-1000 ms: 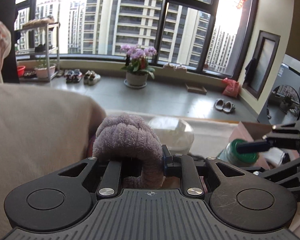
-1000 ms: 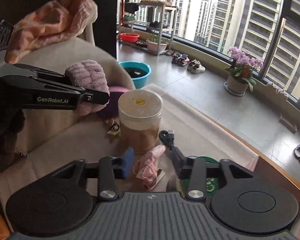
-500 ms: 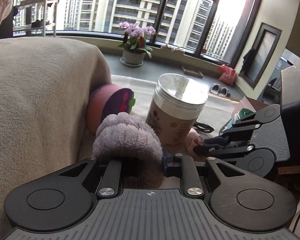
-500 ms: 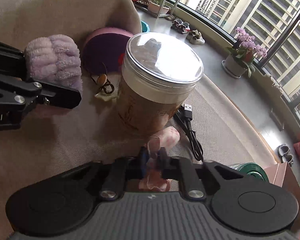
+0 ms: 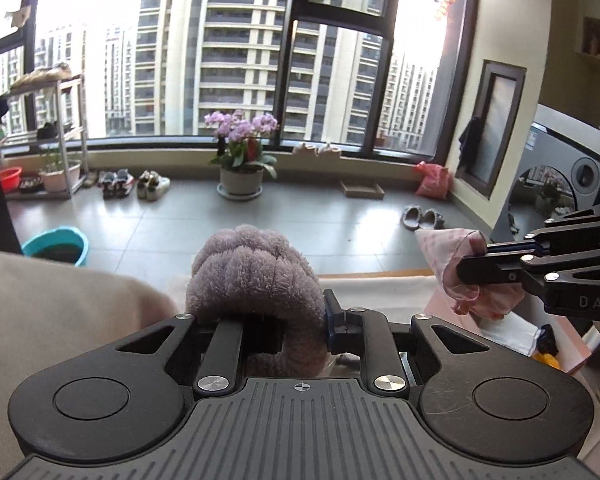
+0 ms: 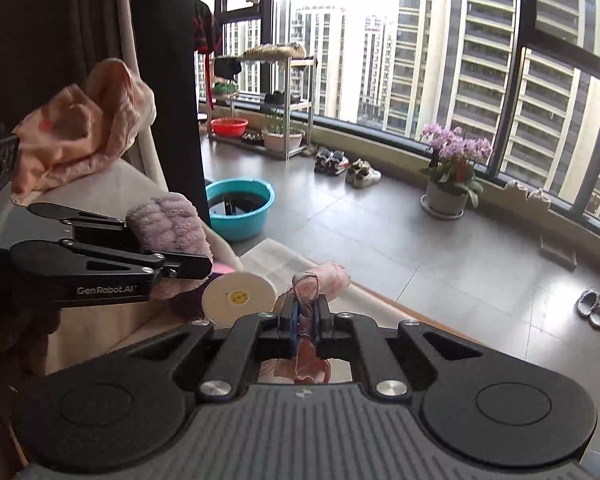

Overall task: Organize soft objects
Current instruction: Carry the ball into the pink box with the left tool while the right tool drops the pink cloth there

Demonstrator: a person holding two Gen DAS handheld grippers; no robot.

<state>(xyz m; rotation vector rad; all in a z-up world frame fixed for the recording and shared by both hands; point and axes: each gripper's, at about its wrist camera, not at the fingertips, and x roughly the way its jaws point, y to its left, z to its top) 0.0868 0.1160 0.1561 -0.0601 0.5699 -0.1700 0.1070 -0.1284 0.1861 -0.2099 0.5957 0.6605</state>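
My left gripper [image 5: 260, 312] is shut on a fluffy lilac plush roll [image 5: 252, 272] and holds it in the air; both also show in the right wrist view, the gripper [image 6: 196, 264] at the left with the plush [image 6: 168, 220] bulging above its fingers. My right gripper [image 6: 304, 312] is shut on a small pink cloth pouch [image 6: 324, 276], lifted above the table. In the left wrist view the right gripper [image 5: 468, 264] comes in from the right with the pink pouch [image 5: 452, 256] hanging from its tips.
A jar with a white lid [image 6: 240, 292] stands below, between the grippers. A beige sofa arm [image 5: 60, 312] lies at the left, with a peach cloth [image 6: 80, 136] draped higher up. A pink box [image 5: 512, 328] sits at the right. The beige table cloth [image 6: 272, 256] lies underneath.
Both grippers have risen from the table. The right gripper closed on the pink pouch and lifted it. The left still holds the lilac plush.
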